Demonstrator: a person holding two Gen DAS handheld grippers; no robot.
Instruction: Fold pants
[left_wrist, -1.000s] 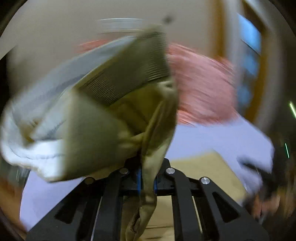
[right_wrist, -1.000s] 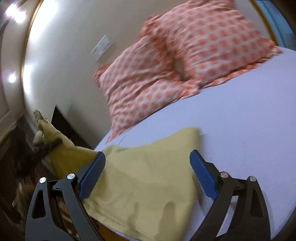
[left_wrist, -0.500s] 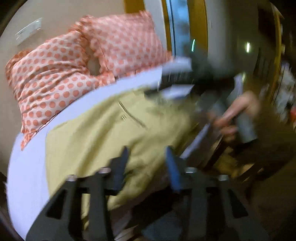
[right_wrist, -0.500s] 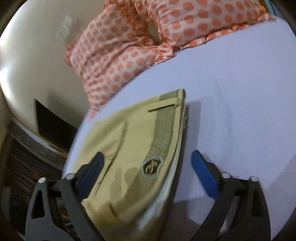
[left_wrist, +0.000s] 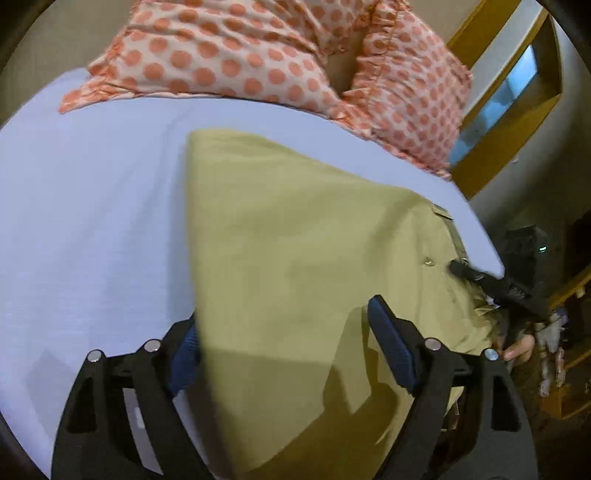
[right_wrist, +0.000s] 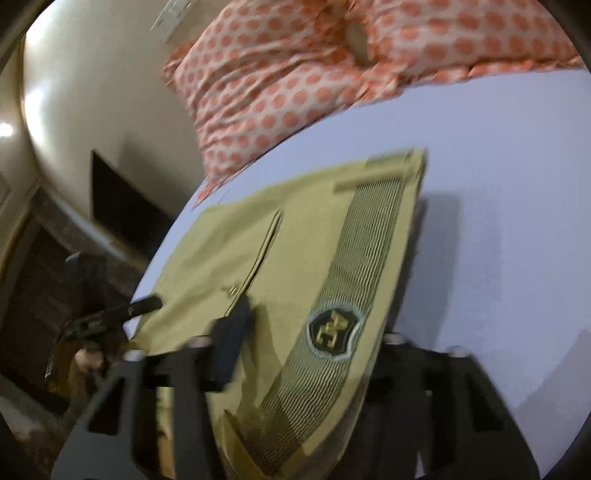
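Observation:
Khaki pants (left_wrist: 295, 266) lie spread on the pale blue bed sheet (left_wrist: 92, 221). My left gripper (left_wrist: 288, 354) is open, its blue-padded fingers astride the near edge of the cloth. In the right wrist view the pants (right_wrist: 303, 266) show a striped waistband with a dark badge (right_wrist: 332, 332) and a zip. My right gripper (right_wrist: 306, 350) sits over the waistband end; its left finger (right_wrist: 232, 343) is blurred above the cloth and its right finger is hidden behind the fabric. The right gripper also shows in the left wrist view (left_wrist: 491, 284) at the pants' right edge.
Two orange-dotted pillows (left_wrist: 258, 55) lie at the head of the bed against a beige wall (right_wrist: 92, 92). A dark bedside opening (right_wrist: 122, 210) stands left of the bed. A yellow window frame (left_wrist: 509, 96) is at the right. The bed edge drops off beside the pants.
My left gripper let go of the pants, which now lie flat on the bed, and opened wide. My right gripper came down closer over the waistband.

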